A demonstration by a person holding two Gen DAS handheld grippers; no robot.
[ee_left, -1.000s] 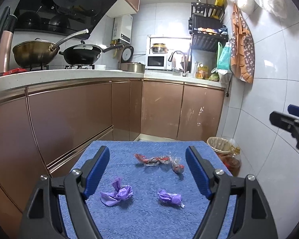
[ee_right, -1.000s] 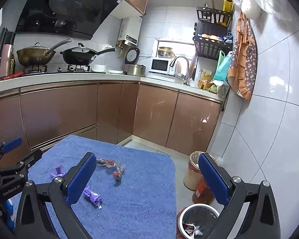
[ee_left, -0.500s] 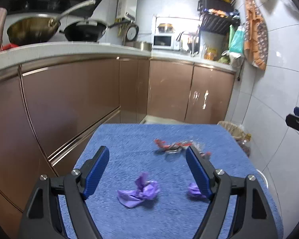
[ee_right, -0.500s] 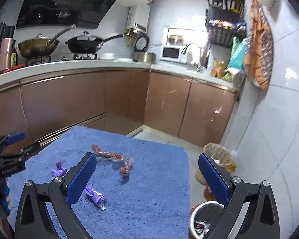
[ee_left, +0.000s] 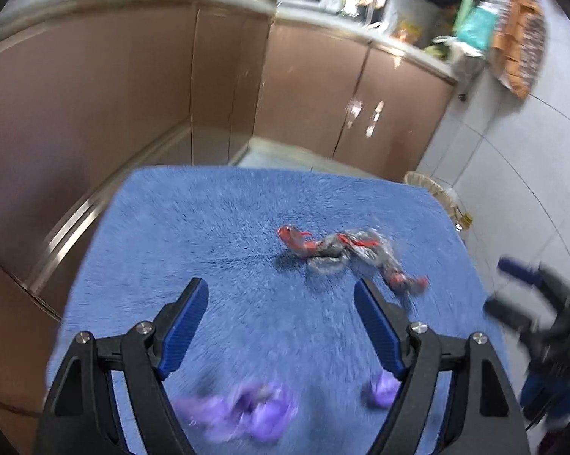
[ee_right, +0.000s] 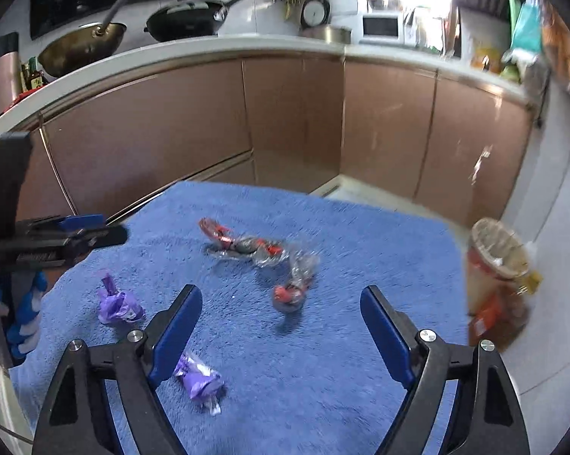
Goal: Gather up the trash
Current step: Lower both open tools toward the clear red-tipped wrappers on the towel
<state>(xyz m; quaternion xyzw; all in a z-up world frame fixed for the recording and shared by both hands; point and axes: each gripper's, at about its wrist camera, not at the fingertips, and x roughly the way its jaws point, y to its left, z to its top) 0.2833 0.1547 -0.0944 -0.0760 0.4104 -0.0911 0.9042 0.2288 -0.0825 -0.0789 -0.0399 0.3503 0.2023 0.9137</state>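
Observation:
Candy wrappers lie on a blue towel (ee_left: 228,227) (ee_right: 361,250). Red-and-clear wrappers (ee_left: 338,248) (ee_right: 247,244) sit mid-towel, with a red twisted one (ee_right: 289,292) nearer the right gripper. A crumpled purple wrapper (ee_left: 247,411) (ee_right: 116,303) and a smaller purple one (ee_left: 380,392) (ee_right: 199,379) lie closer. My left gripper (ee_left: 281,303) hovers open above the purple wrappers, nothing between its fingers. My right gripper (ee_right: 281,311) has its jaws closing; the red twisted wrapper lies just ahead between them, untouched. Each gripper shows at the other view's edge (ee_left: 524,295) (ee_right: 57,239).
Brown kitchen cabinets (ee_right: 285,121) curve round the far side under a white counter with pans (ee_right: 186,19) and a microwave (ee_right: 381,26). A lined waste bin (ee_right: 497,265) (ee_left: 425,185) stands on the floor off the towel's right edge, against the tiled wall.
Both grippers have dropped and tipped downward toward the towel, so the wrappers now look larger and closer. The right gripper's jaws have narrowed a little. Both views are blurred by motion.

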